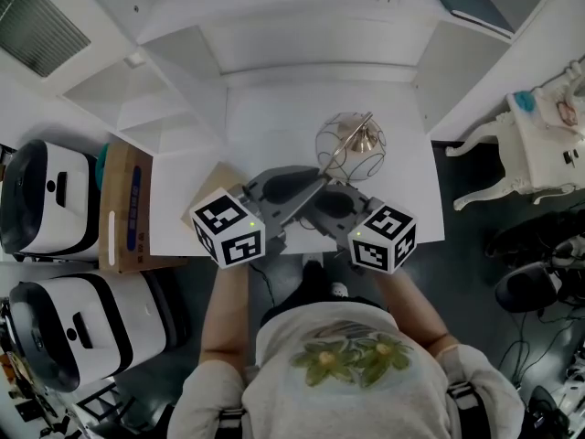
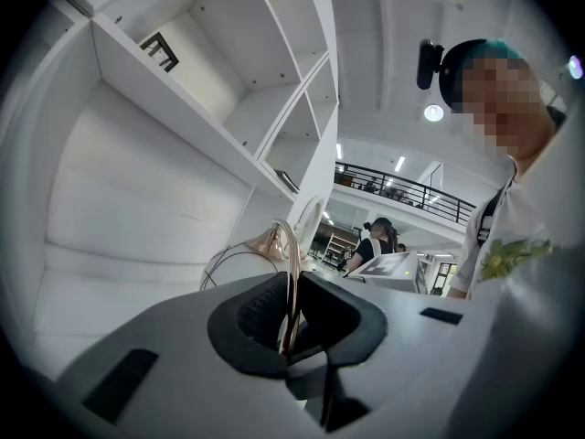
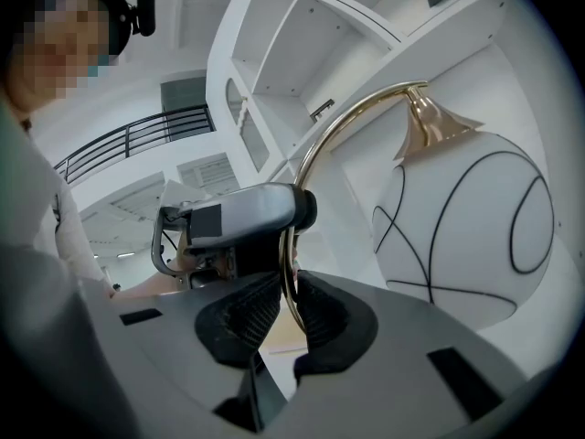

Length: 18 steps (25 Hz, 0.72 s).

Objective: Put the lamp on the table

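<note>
The lamp (image 1: 353,143) has a round wire-lined shade, a copper cone (image 3: 430,122) on top and a thin curved gold stem (image 3: 315,158). It is over the white table (image 1: 407,199); whether it rests there is unclear. My left gripper (image 1: 309,187) is shut on the stem (image 2: 292,273), which runs up between its dark pads. My right gripper (image 1: 322,199) is shut on the same stem just beside it. The right gripper view shows the shade (image 3: 471,236) close on the right and the left gripper (image 3: 239,216) straight ahead.
White shelving (image 1: 174,80) rises behind and to the left of the table. A tan board (image 1: 215,183) lies on the table's left part. A cardboard box (image 1: 123,204) and white machines (image 1: 55,199) stand at the left, a white chair (image 1: 512,158) at the right.
</note>
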### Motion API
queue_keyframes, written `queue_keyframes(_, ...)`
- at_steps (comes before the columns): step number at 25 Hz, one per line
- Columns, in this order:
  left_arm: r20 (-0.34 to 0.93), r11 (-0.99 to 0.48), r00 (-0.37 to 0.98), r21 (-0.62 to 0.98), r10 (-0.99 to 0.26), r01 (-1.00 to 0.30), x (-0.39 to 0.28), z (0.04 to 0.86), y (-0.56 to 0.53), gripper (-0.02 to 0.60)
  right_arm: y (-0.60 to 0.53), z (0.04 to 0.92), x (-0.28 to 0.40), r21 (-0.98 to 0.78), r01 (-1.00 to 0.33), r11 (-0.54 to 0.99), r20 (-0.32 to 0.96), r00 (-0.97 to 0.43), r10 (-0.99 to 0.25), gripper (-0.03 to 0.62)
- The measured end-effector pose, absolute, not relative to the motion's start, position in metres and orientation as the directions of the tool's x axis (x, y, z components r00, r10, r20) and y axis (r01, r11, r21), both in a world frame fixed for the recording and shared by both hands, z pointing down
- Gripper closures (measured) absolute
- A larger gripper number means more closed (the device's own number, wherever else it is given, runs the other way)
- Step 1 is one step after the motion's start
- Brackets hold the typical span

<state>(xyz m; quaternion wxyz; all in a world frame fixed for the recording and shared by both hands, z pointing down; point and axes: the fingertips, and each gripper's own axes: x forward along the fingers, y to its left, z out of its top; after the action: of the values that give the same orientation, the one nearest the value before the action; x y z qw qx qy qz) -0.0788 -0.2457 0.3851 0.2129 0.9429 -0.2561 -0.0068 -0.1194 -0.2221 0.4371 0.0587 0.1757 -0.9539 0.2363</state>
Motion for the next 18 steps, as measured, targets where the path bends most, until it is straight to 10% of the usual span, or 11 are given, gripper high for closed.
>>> queue_keyframes(18,0.121,-0.746,0.818,0.350,-0.563,-0.566,-0.092,0.392,-0.232,0.523,-0.208,0.444,-0.132,-0.408,-0.376,0.832,0.228,-0.924,-0.307,0.520)
